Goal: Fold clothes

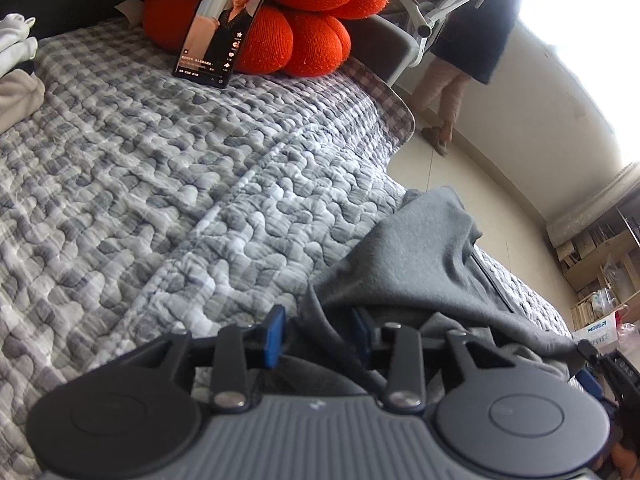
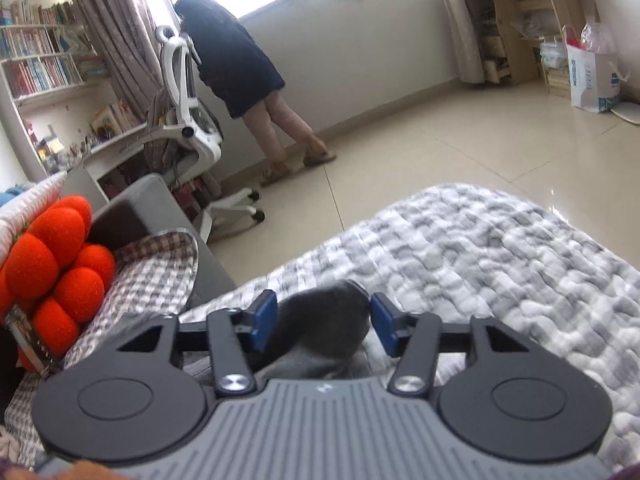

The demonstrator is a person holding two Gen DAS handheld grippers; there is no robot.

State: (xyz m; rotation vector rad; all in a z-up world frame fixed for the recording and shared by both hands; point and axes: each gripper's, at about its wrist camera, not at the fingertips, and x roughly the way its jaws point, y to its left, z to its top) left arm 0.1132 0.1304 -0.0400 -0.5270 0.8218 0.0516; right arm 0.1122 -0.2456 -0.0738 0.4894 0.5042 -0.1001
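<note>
Left wrist view, from the left edge: white and beige clothes (image 1: 16, 64) lying piled at the far edge of the bed, over a grey-and-white checked quilt (image 1: 132, 184) covering the bed. Farther right, a phone (image 1: 224, 24) leaning upright against an orange puffy cushion (image 1: 280, 36), its screen lit. Near the bottom, the left hand-held gripper (image 1: 318, 338) showing blue pads parted a moderate way, with a fold of the grey garment (image 1: 416, 264) bunching between them; cannot tell whether the pads are pressing the cloth. Garment rising in a hump just right of the gripper, draping over the bed's near edge. At the far right edge, part of the other gripper touching the same cloth.

Right wrist view, from the left: bookshelves (image 2: 36, 60) lining the wall, the orange cushion resting against the grey bed end, a white office chair (image 2: 192, 120) standing by the desk. A person in a dark top (image 2: 236, 64) leaning toward the window beside the chair. At lower centre, the right hand-held gripper (image 2: 324, 326) standing partly open, blue pads on either side of a rounded bunch of the grey garment; left pad touching the cloth, right pad just beside it, grip uncertain. Quilt spreading to the right, with a white paper bag (image 2: 592, 76) standing on the floor by wooden shelves (image 2: 520, 20).
</note>
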